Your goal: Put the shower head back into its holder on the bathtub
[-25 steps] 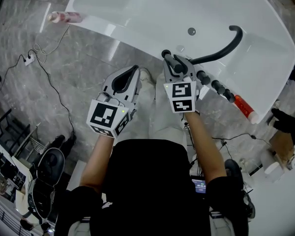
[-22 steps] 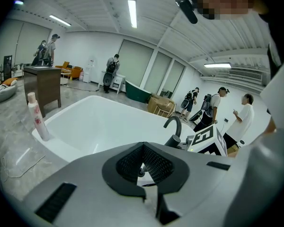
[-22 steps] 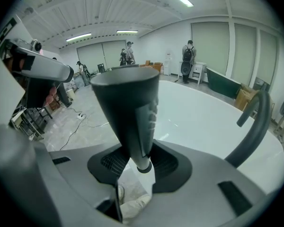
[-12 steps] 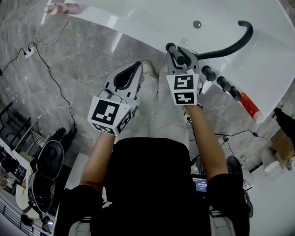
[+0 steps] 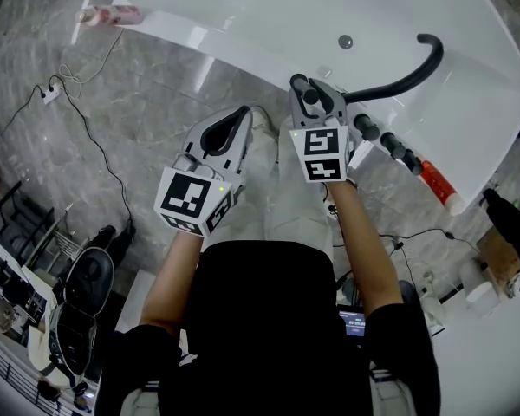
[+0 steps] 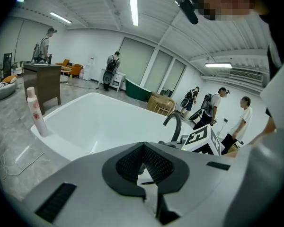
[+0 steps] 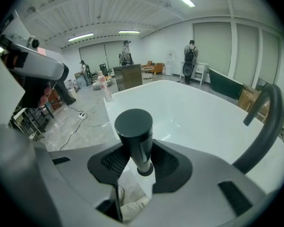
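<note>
The black cylindrical shower head sticks up between the jaws of my right gripper, which is shut on it just at the near rim of the white bathtub. In the right gripper view the shower head stands upright in the pads, with the tub behind it. A black curved faucet spout and black knobs sit on the rim to the right. My left gripper hovers over the floor left of the right one, jaws together and empty.
A red bottle lies on the tub rim at the right and a pink bottle at the far left corner. A power strip with cables lies on the marble floor. Several people stand far off in the room.
The head view has shifted slightly. Both grippers hold nearly the same places, and the right one still grips the shower head.
</note>
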`<state>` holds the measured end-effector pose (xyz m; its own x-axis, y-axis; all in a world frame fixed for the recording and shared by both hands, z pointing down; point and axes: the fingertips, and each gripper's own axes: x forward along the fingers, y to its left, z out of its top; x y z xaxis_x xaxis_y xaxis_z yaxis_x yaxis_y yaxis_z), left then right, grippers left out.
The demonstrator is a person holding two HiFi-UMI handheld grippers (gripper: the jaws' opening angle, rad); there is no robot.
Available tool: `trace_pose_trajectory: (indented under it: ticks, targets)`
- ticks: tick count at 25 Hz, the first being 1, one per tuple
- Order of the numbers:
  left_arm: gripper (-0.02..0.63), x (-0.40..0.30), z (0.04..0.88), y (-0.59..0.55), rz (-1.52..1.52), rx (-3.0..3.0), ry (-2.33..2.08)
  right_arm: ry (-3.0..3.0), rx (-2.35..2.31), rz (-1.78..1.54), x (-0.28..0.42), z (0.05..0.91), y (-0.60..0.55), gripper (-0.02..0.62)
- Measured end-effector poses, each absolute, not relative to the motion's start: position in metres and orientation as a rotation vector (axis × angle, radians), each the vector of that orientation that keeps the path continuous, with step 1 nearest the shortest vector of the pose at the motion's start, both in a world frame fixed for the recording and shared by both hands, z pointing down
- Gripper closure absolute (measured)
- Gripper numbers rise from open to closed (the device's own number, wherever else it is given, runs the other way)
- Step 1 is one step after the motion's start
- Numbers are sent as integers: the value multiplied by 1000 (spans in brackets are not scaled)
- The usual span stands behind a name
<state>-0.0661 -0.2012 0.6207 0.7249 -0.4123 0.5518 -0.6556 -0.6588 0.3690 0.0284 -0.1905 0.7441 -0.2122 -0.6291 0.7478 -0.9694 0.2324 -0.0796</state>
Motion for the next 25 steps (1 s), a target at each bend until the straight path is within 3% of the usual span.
trace_pose_trajectory:
  ticks: [10, 21, 25]
  targets:
    - [594, -54, 591, -204, 555, 2425, -768, -1957, 1447, 790, 30, 712, -181, 456]
    - [594, -23, 503, -218, 444, 2538, -811, -2055, 1562, 721, 64, 604, -184, 454]
    - [594, -17, 467, -219, 408, 2587, -839, -2084, 1631, 690, 80, 557, -188, 509]
